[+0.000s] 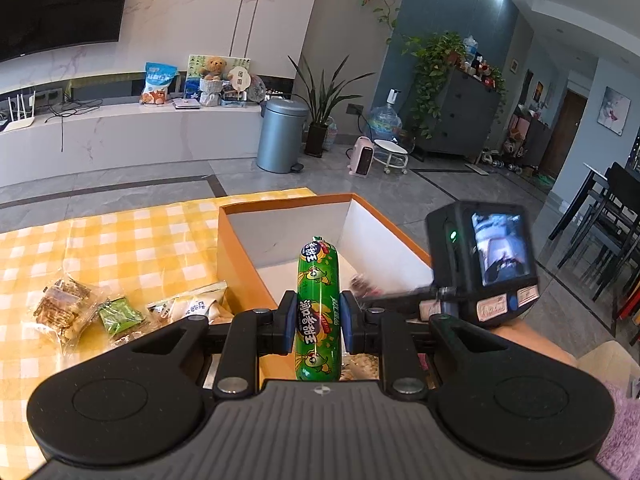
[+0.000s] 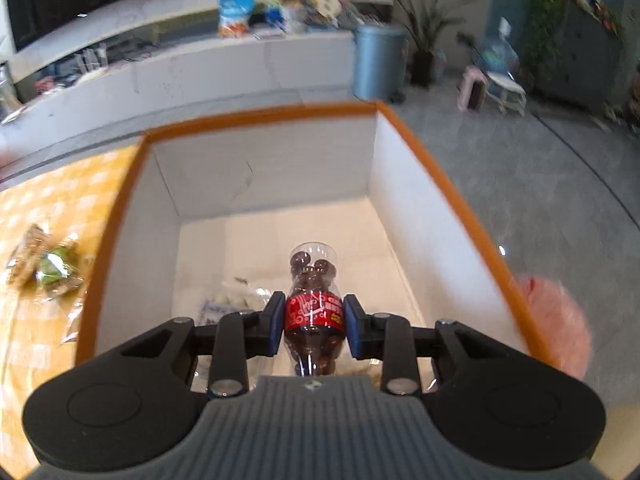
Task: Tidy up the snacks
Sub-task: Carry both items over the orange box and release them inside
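Note:
My left gripper is shut on a green sausage stick that points away from me, held over the near left edge of the orange box. My right gripper is shut on a small clear bottle of chocolate balls with a red label, held inside the orange box above its white floor. A clear bag of pale snacks lies on the box floor below. In the left wrist view the right gripper's camera body shows over the box's right side.
Several wrapped snacks lie on the yellow checked cloth left of the box: a brown cracker pack, a green packet and a white bag. A grey bin stands on the floor beyond. Dark chairs stand at right.

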